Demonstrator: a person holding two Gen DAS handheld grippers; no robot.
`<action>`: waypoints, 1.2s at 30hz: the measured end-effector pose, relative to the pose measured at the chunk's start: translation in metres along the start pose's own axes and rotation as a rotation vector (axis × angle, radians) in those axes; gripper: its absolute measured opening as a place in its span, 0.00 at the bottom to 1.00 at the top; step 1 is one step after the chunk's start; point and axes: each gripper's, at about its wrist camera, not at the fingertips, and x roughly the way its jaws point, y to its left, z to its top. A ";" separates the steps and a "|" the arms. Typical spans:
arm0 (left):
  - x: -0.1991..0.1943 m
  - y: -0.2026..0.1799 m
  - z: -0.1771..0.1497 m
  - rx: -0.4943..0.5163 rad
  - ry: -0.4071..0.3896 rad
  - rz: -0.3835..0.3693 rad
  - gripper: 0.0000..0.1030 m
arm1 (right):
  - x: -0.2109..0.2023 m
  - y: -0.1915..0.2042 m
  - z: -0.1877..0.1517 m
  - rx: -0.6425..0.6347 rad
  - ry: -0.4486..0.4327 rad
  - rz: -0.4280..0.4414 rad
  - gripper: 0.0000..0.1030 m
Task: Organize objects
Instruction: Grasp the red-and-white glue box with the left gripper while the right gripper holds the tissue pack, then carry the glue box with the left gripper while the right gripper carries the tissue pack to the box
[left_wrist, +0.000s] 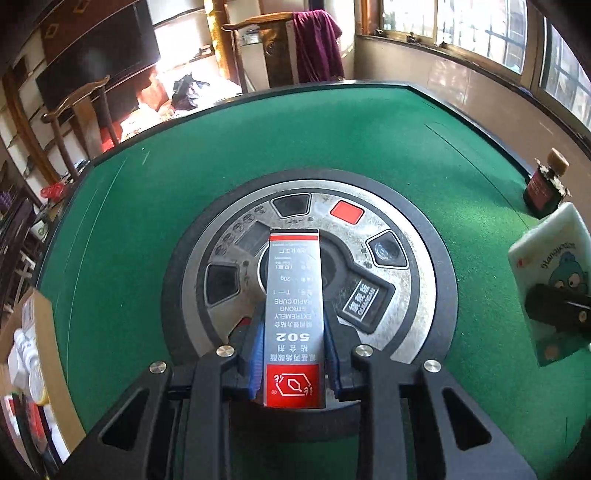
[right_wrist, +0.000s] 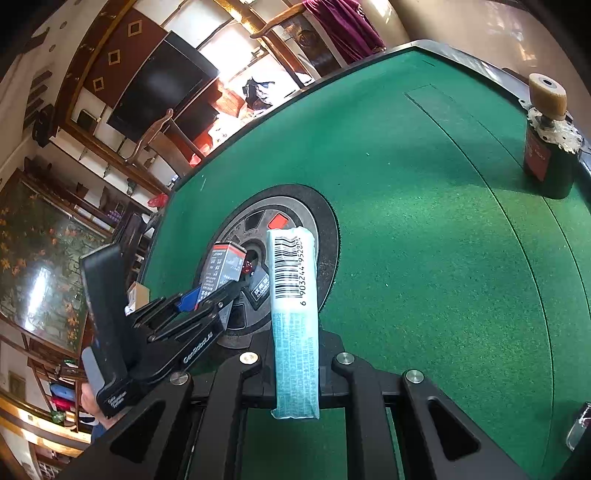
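My left gripper is shut on a grey and red "502" glue box, its blue pads pressing both long sides. The box hangs over the round metal panel in the middle of the green felt table. The right wrist view shows that gripper and the glue box at left. My right gripper is shut on a pale-blue tissue pack, seen edge-on with its barcode up. In the left wrist view the tissue pack shows a cartoon face, clamped by the right gripper.
A dark bottle with a red label and a tan stopper stands near the table's right rim. A cardboard box holding several items sits off the left edge. Wooden chairs stand beyond the far edge.
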 end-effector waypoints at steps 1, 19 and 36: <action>-0.008 0.002 -0.005 -0.019 -0.014 0.002 0.25 | 0.000 0.002 0.000 -0.007 -0.001 -0.004 0.11; -0.118 0.046 -0.091 -0.199 -0.281 0.178 0.26 | 0.008 0.057 -0.026 -0.209 -0.001 0.039 0.11; -0.156 0.101 -0.123 -0.276 -0.401 0.223 0.26 | 0.035 0.129 -0.062 -0.271 0.059 0.135 0.11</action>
